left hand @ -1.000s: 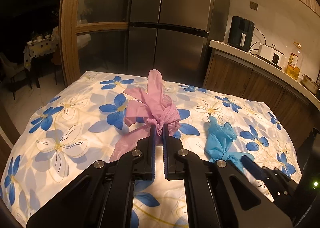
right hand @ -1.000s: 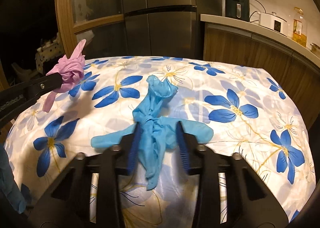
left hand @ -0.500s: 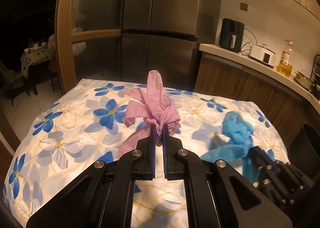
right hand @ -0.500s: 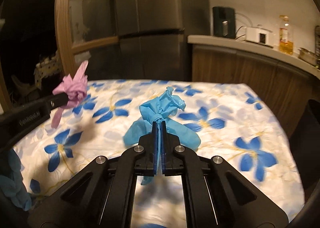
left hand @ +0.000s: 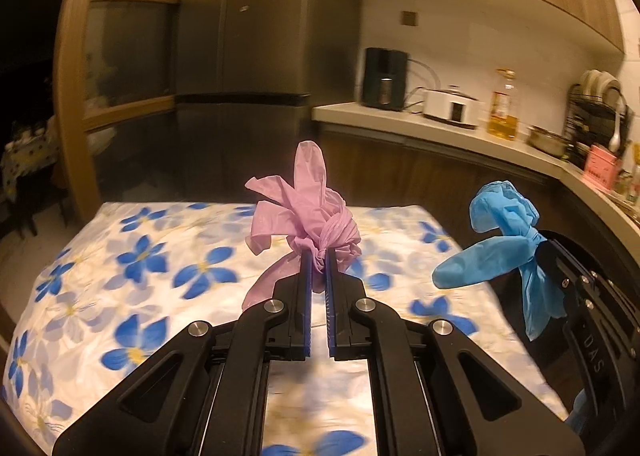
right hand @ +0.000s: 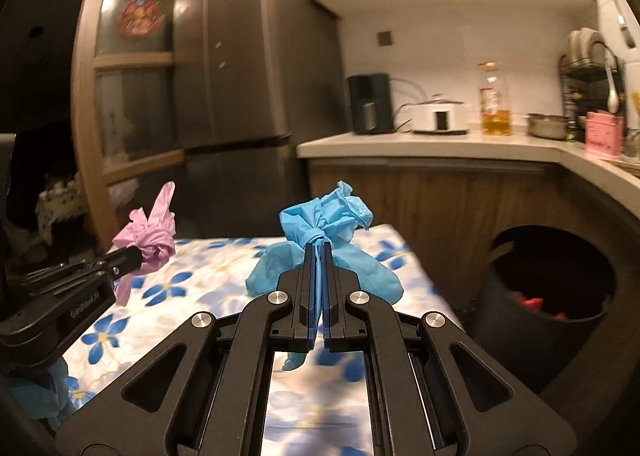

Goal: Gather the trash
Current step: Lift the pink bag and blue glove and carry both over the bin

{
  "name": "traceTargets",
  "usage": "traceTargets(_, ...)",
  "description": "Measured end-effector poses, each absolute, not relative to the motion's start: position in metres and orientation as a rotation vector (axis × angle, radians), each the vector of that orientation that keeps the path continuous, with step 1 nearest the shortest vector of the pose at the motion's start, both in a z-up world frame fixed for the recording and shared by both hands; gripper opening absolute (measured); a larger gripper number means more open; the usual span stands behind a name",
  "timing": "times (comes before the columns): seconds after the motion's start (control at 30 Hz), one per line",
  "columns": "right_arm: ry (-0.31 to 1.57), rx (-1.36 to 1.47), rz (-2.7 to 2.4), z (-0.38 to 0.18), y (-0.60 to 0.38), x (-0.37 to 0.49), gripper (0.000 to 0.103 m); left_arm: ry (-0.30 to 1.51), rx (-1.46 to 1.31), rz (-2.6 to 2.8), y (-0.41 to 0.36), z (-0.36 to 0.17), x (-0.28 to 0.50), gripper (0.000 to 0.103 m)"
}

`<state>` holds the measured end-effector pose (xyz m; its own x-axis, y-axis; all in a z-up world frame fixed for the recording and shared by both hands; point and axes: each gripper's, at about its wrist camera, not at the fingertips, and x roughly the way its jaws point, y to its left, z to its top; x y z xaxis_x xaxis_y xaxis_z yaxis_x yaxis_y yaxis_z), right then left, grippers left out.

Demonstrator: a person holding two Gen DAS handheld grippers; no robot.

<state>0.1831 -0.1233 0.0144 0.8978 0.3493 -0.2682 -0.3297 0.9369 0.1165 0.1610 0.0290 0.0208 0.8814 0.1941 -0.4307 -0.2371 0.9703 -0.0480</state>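
My left gripper (left hand: 318, 256) is shut on a knotted pink glove (left hand: 308, 212) and holds it in the air above the flowered tablecloth (left hand: 160, 268). The same pink glove (right hand: 150, 236) shows at the left of the right wrist view, in the left gripper (right hand: 136, 256). My right gripper (right hand: 319, 250) is shut on a knotted blue glove (right hand: 324, 216), also lifted off the table. That blue glove (left hand: 500, 232) hangs at the right of the left wrist view from the right gripper (left hand: 540, 252). A black trash bin (right hand: 548, 292) stands on the floor right of the table, with red items inside.
A kitchen counter (right hand: 440, 144) runs along the back right with a black appliance (right hand: 368, 104), a white cooker (right hand: 440, 116), an oil bottle (right hand: 494, 104) and a dish rack (right hand: 592, 68). A tall fridge (right hand: 248, 56) and a wood-framed glass door (right hand: 128, 96) stand behind the table.
The right gripper closed on the blue glove and lifted it off the table. Both grippers rose and swung right with their gloves, bringing the counter and bin into view.
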Motion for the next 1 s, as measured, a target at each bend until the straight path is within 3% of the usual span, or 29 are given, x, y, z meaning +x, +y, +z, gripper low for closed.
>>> traceTargets(1.0, 0.202, 0.153, -0.003, 0.021, -0.322, 0.195, 0.003, 0.403, 0.005, -0.146, -0.183, 0.034, 0.238, 0.005)
